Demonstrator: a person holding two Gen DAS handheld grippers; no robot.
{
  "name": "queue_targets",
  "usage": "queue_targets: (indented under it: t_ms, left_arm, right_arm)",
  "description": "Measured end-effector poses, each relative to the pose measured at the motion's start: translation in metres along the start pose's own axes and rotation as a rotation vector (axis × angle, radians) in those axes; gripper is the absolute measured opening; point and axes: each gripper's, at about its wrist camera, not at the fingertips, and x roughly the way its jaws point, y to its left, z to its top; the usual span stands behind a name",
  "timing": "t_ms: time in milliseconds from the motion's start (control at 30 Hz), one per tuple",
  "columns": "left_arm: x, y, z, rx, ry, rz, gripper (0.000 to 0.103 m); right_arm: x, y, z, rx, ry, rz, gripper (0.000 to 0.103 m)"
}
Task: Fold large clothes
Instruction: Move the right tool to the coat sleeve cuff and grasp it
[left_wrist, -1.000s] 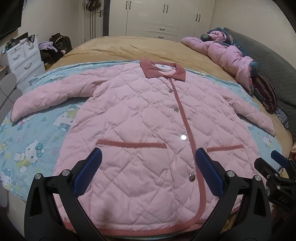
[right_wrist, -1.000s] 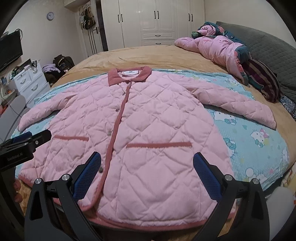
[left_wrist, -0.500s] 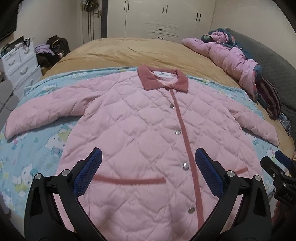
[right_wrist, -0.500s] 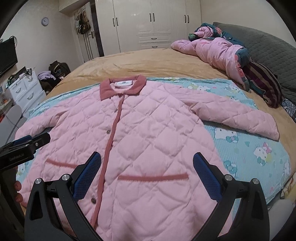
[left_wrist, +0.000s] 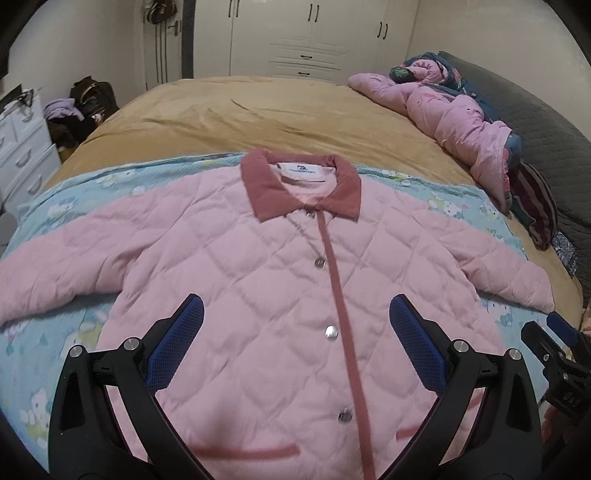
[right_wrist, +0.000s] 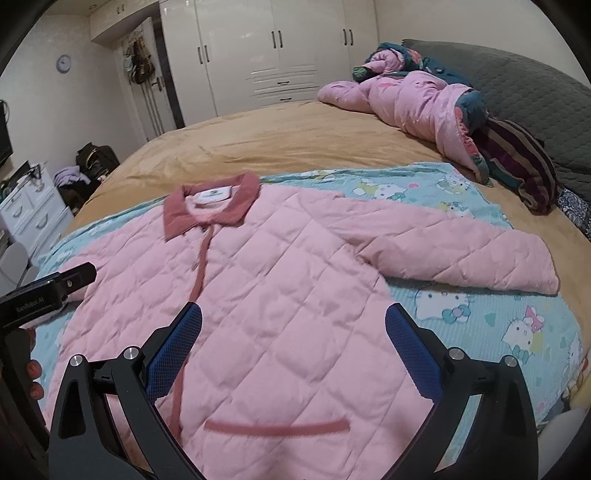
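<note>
- A wide bed (left_wrist: 295, 110) under a tan cover fills the room, with white wardrobes (right_wrist: 277, 48) behind its far edge.
- A blue cartoon-print blanket (right_wrist: 498, 317) lies across the near half of the bed, running from its left edge to its right edge.
- A pink quilted coat (left_wrist: 258, 295) lies flat and face up on the blanket, snapped shut down the front, dark pink collar (left_wrist: 299, 188) toward the far edge and both sleeves spread toward the side edges.
- A second pink padded garment (right_wrist: 413, 107) sits crumpled at the far right corner of the bed, against a grey quilted headboard (right_wrist: 517, 85), with a striped cloth (right_wrist: 517, 162) just beside it.
- A white chest of drawers (right_wrist: 33, 214) stands off the left edge of the bed, a dark bag (left_wrist: 88, 96) near it on the floor.
- The left tool (left_wrist: 295, 343) hovers over the coat's middle, blue pads wide apart, gripping nothing.
- The right tool (right_wrist: 293, 343) hovers over the coat's right half, near the pocket trim (right_wrist: 277, 428), jaws equally spread and empty.
- Fingertips (right_wrist: 33, 376) of the person's hand show at the left margin of the right wrist view, beside the left tool's black body.
</note>
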Motion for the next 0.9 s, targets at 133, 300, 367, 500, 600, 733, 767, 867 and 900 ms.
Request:
queue_targets:
  t_ms: [133,300,367,500,600,733,767,867,900]
  left_arm:
    - [0.018,-0.006,0.018,0.01,0.002,-0.006,0.094]
    - [0.038,-0.008,0.035,-0.003,0.01,-0.015,0.094]
    - [0.047,-0.006,0.041,-0.013,0.01,-0.022,0.094]
    - [0.066,-0.004,0.045,-0.009,0.016,-0.031,0.094]
    - [0.084,-0.002,0.043,-0.006,0.038,-0.02,0.094]
    - [0.106,0.001,0.038,-0.006,0.074,-0.015,0.094]
    - [0.109,0.002,0.036,0.0,0.08,-0.014,0.094]
    - [0.122,0.004,0.03,0.01,0.095,0.002,0.094]
    - [0.126,0.005,0.028,0.009,0.099,0.005,0.094]
  right_arm:
    - [0.012,-0.011,0.013,0.023,-0.007,-0.017,0.099]
    - [0.029,-0.029,0.029,0.057,-0.011,-0.047,0.099]
    - [0.036,-0.038,0.034,0.072,-0.01,-0.061,0.099]
    - [0.057,-0.065,0.044,0.122,0.01,-0.107,0.099]
    - [0.072,-0.088,0.047,0.174,0.026,-0.133,0.099]
    - [0.09,-0.133,0.048,0.282,0.043,-0.201,0.099]
    - [0.095,-0.146,0.047,0.309,0.047,-0.217,0.099]
    - [0.105,-0.182,0.042,0.405,0.062,-0.245,0.099]
    - [0.11,-0.198,0.038,0.447,0.078,-0.268,0.099]
